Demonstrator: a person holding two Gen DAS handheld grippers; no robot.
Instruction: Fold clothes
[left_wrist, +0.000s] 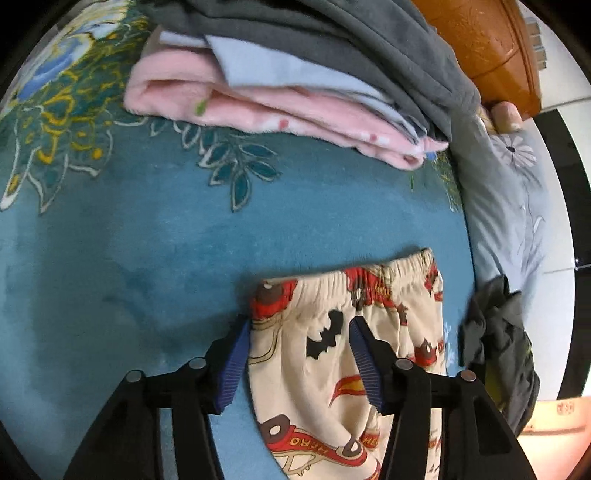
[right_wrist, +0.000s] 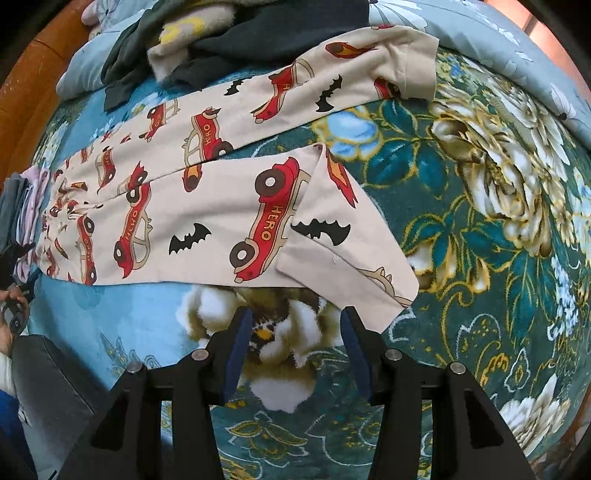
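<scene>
Left gripper (left_wrist: 300, 325) jaws spread wide, straddling the waistband corner of the cream pants (left_wrist: 343, 354), not clamped. Right gripper (right_wrist: 295, 317) also open, hovering over the floral blanket (right_wrist: 480, 258), the near leg's cuff at its 1 o'clock. Pants (right_wrist: 207, 221) lie flat on the blanket, cream with red HERO cars, black bats, flames; elastic gathered waist, near leg's cuff turned back. Folded stack (left_wrist: 295, 85) of pink, pale blue and grey at 12 o'clock in left view. Crumpled dark garment (left_wrist: 498, 347) at 3 o'clock.

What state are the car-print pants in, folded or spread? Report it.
Spread, not folded. The car-print pants lie full length on the floral blanket, both legs apart; only the near leg's cuff is turned over.
</scene>
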